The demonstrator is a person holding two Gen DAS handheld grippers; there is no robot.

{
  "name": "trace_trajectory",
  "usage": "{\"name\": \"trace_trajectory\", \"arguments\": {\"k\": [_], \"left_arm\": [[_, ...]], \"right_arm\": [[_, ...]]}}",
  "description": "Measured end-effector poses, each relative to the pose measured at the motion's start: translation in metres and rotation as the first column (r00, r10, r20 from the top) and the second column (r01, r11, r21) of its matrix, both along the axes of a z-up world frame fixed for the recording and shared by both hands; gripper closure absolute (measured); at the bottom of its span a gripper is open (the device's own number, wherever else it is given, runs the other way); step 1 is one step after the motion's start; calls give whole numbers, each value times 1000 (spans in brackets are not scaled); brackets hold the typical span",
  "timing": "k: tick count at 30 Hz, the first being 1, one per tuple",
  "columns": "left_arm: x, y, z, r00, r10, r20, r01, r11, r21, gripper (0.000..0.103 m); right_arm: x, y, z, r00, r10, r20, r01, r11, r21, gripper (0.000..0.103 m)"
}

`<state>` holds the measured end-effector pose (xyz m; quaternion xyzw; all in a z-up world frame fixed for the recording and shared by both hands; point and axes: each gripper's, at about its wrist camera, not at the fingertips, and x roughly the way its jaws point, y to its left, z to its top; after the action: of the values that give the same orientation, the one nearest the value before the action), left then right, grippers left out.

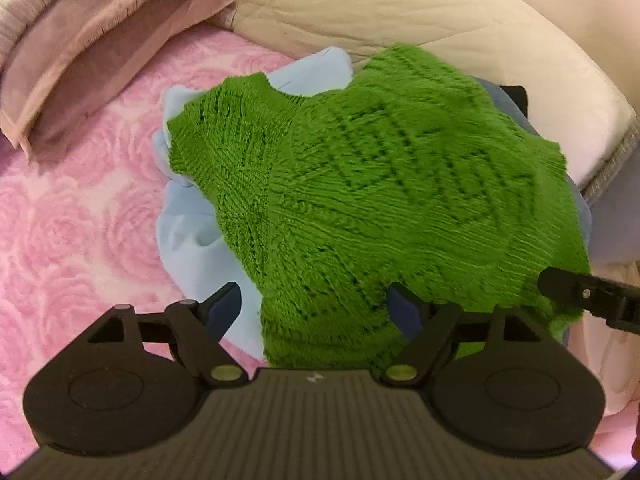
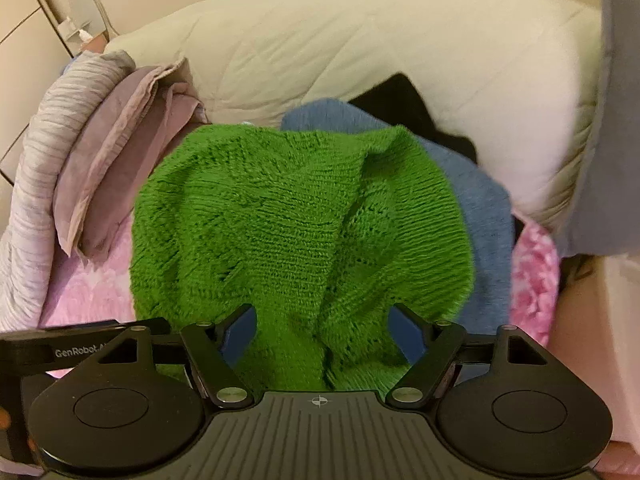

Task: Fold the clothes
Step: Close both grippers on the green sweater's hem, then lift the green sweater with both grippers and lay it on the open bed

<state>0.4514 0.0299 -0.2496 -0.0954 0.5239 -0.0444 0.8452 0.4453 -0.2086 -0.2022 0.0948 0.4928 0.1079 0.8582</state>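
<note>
A green knitted sweater (image 1: 380, 200) lies spread over a pile of clothes on the pink bed. My left gripper (image 1: 314, 310) hovers at its near left edge with jaws wide apart. The left fingertip (image 1: 226, 304) is over a light blue garment (image 1: 192, 248), and the right fingertip (image 1: 402, 308) is over the green knit. My right gripper (image 2: 322, 330) stands open at the near right part of the sweater (image 2: 296, 220). Green knit fills the gap between its fingers, and the pads do not visibly squeeze it. Each gripper's side shows in the other view.
A darker blue garment (image 2: 476, 208) and a black one (image 2: 408, 104) lie under the sweater. A cream duvet (image 2: 360, 52) rises behind the pile. Mauve and grey pillows (image 1: 80, 40) are stacked at the left. The pink rose-patterned bedspread (image 1: 72, 220) stretches to the left.
</note>
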Motion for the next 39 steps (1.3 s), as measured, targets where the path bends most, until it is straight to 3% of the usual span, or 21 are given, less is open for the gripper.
{"name": "trace_trajectory", "arguments": {"k": [5,7,8,10,12,17,19,23,28,31,34,37,39], "left_arm": [[4,13,-22,999,43,-3,-43,990,-135,26],[3,15,-25,999,46,0,-45,982,-182,52],[2,15,-24,999,41,6,-39,980,-194,60],[0,14,-22,999,32,17,-28,976,-216,84],[-6,11,-13,998,13,57,-3,983,-185,91],[-38,21,26,984,54,171,-20,981,-191,94],[-60,31,48,971,77,224,-30,978,-208,100],[-110,49,95,940,115,321,-44,974,-220,100],[-185,89,153,883,224,412,-147,967,-210,100],[-242,119,186,828,303,471,-226,950,-215,100],[-310,147,223,749,363,554,-306,932,-196,100],[-387,170,253,666,427,612,-415,893,-173,100],[-446,183,261,629,476,615,-510,849,-135,99]], "right_arm": [[14,1,-25,999,-13,-52,16,998,57,28],[14,2,-27,999,-15,-48,17,999,46,46],[14,2,-28,999,-16,-46,18,999,41,58],[13,0,-28,999,-11,-38,12,999,42,73],[7,-4,-20,1000,-9,-17,10,998,56,86],[-18,-4,13,997,14,72,-20,996,86,89],[-31,-2,30,994,26,104,-37,993,108,89],[-61,7,75,979,64,195,-95,984,152,90],[-101,49,136,931,164,327,-235,953,190,92],[-133,88,174,882,242,405,-343,918,198,93],[-174,129,211,815,309,490,-452,868,205,94],[-217,169,238,744,381,549,-560,804,201,95],[-258,199,249,662,488,569,-675,718,170,93]]}}
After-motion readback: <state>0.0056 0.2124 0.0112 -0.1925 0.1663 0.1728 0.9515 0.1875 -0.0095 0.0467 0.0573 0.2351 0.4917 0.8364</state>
